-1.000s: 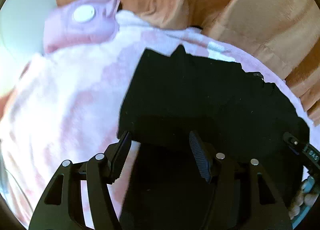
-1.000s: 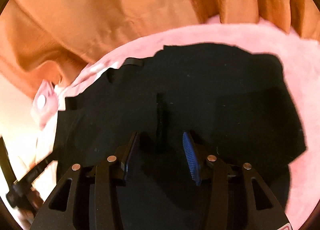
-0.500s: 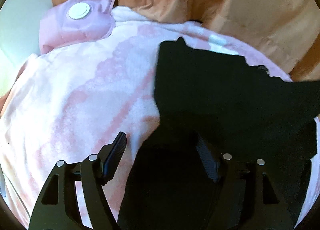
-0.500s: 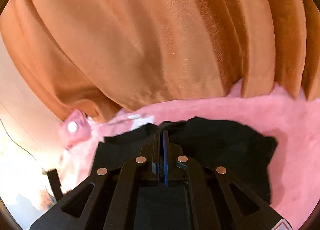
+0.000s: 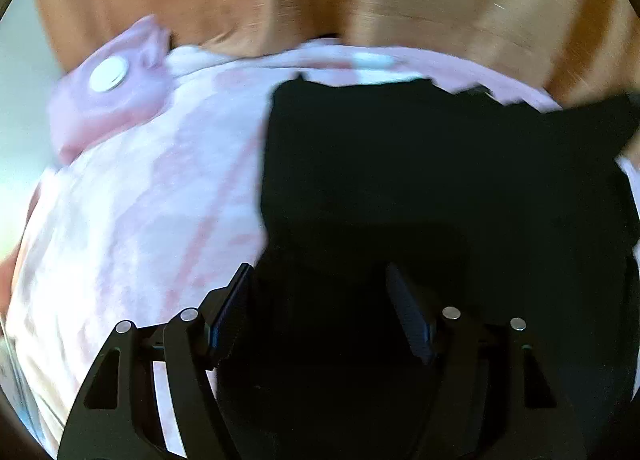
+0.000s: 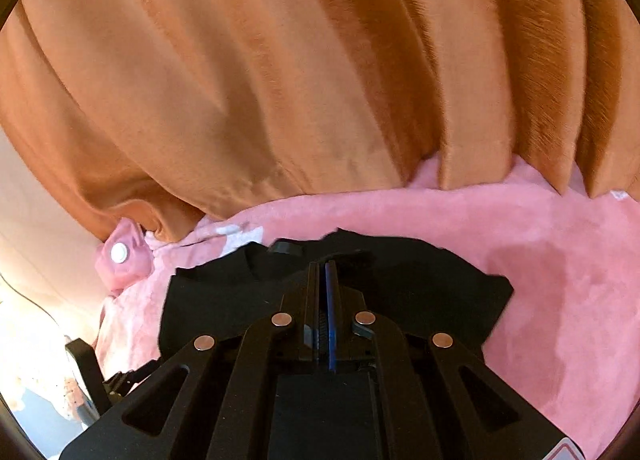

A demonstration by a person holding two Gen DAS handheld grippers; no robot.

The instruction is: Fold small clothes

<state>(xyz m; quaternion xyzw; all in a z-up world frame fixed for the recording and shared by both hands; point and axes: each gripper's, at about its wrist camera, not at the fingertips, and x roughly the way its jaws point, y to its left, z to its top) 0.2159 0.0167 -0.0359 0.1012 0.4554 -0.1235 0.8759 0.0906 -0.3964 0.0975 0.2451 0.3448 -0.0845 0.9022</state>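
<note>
A black garment (image 5: 420, 164) lies spread on a pink blanket (image 5: 140, 220). My left gripper (image 5: 320, 276) hangs low over the garment's left edge. Its jaws are closing, with black cloth lying between the fingers, and the pads stand apart from it. In the right wrist view the same garment (image 6: 440, 284) bunches up toward my right gripper (image 6: 326, 262), which is shut on a pinch of the cloth and holds it off the blanket (image 6: 560, 260). In the left wrist view the garment's far right side rises out of the picture.
An orange curtain (image 6: 320, 60) hangs right behind the blanket's far edge. A pink pouch with a white round button (image 5: 108, 100) sits at the blanket's far left corner (image 6: 120, 256). Bare blanket stretches to the left and right of the garment.
The right gripper shut on a fold of the black garment and rose with it. The left gripper slid sideways along the garment's left edge and rolled a little.
</note>
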